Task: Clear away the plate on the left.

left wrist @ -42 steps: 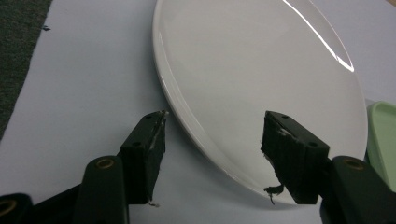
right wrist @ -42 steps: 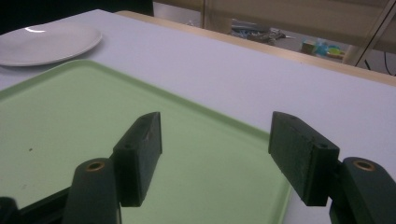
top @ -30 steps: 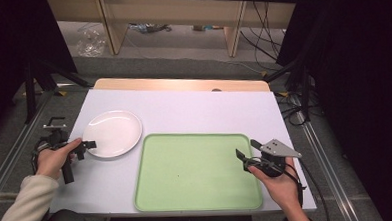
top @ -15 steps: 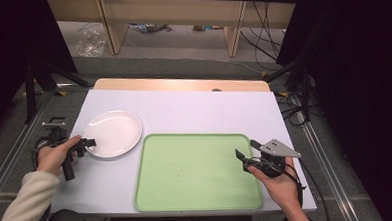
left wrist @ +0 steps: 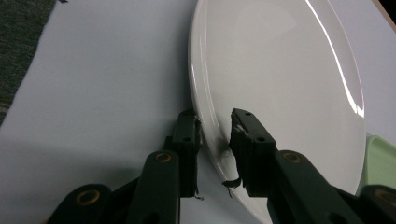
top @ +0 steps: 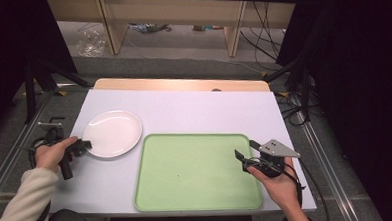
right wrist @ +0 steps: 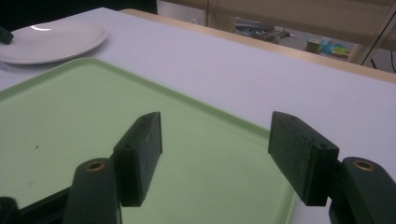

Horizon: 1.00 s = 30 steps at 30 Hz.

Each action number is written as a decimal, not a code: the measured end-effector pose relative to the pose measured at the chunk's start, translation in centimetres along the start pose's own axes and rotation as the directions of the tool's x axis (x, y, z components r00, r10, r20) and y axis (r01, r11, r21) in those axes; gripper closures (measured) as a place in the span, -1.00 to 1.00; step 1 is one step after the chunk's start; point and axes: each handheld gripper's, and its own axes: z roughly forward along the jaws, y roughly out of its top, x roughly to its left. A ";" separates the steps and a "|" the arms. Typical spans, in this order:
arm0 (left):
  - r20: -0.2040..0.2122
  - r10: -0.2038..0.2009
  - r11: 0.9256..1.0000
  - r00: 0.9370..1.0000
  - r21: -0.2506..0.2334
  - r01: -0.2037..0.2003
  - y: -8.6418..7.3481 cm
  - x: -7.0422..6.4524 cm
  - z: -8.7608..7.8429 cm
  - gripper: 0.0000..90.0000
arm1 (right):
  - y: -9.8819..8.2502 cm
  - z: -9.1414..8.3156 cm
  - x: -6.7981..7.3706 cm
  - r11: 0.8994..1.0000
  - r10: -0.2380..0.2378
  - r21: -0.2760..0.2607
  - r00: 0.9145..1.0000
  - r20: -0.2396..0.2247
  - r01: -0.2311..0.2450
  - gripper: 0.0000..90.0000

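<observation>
White china sat between the jaws of my left tongs [left wrist: 215,140]: they had just been closing on the near-left rim of the plate [left wrist: 280,84], one jaw under the edge on the bench side and the other over the top of the rim. In the left gripper view both pads looked to be right against the china, though a sliver of rim showed between them, so I could not tell how firmly they pressed. From the high view my left hand [top: 53,154] lay at the left edge of the bench [top: 199,110], with the left tongs [top: 83,145] pointing right at the plate [top: 112,133].

My right tongs [right wrist: 215,154] stood wide open with nothing between the jaws, hovering over the near-right corner of the green tray [right wrist: 70,121]. In the high view my right hand [top: 279,179] was at the near-right of the bench, with the right tongs [top: 246,156] above the tray's right edge.

The plate rested flat on the white bench cover, just left of the far-left corner of the tray [top: 196,173], close to it but apart. The tray lay in the near middle of the bench. Beyond the far edge stood wooden shelving [top: 179,11] with cables on the floor.
</observation>
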 end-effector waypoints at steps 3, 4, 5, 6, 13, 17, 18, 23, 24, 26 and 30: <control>0.011 -0.006 1.000 1.000 0.004 0.006 0.1 0.2 0.0 0.60 | -0.1 0.3 0.0 0.999 -0.010 -0.030 1.000 0.003 0.010 -0.20; 0.017 -0.011 1.000 1.000 -0.003 0.011 0.0 0.2 0.0 0.61 | -0.1 0.3 0.0 0.999 -0.011 -0.030 1.000 0.003 0.011 -0.20; 0.031 -0.012 1.000 0.999 -0.011 0.013 0.0 0.3 0.1 0.62 | 0.0 0.2 0.0 1.000 -0.011 -0.021 1.000 0.006 0.011 -0.20; 0.034 -0.011 1.000 0.999 -0.011 0.011 0.0 0.4 0.1 0.62 | -0.1 0.2 -0.1 1.000 -0.018 -0.023 1.000 0.008 0.018 -0.20; 0.082 -0.023 1.000 0.996 -0.013 0.024 0.1 0.8 0.2 0.67 | 0.0 0.1 0.0 1.000 -0.011 0.001 1.000 -0.001 0.011 -0.20; 0.093 -0.032 0.999 0.995 -0.020 0.034 0.3 0.7 -0.2 0.73 | -0.1 0.3 0.0 1.000 -0.008 -0.025 1.000 -0.003 0.008 -0.20; 0.098 -0.027 0.999 0.995 -0.024 0.030 0.3 0.7 -0.3 0.74 | -0.1 0.3 0.0 1.000 -0.004 -0.023 1.000 -0.007 0.004 -0.20; 0.132 -0.006 0.998 0.991 -0.063 0.015 0.5 0.3 -0.9 0.80 | 0.0 0.0 -0.1 1.000 -0.022 -0.008 1.000 0.006 0.022 -0.20; 0.139 -0.005 0.998 0.990 -0.068 0.014 0.5 0.3 -1.0 0.82 | 0.0 0.0 -0.1 1.000 -0.023 -0.009 1.000 0.007 0.023 -0.20; 0.154 0.003 0.997 0.988 -0.083 0.010 0.6 0.2 -1.2 0.84 | 0.0 0.1 -0.1 1.000 -0.024 -0.020 1.000 0.006 0.024 -0.20; 0.197 0.010 0.992 0.980 -0.123 0.015 0.6 0.0 -1.5 0.90 | 0.0 0.1 -0.1 1.000 -0.022 -0.017 1.000 0.005 0.022 -0.20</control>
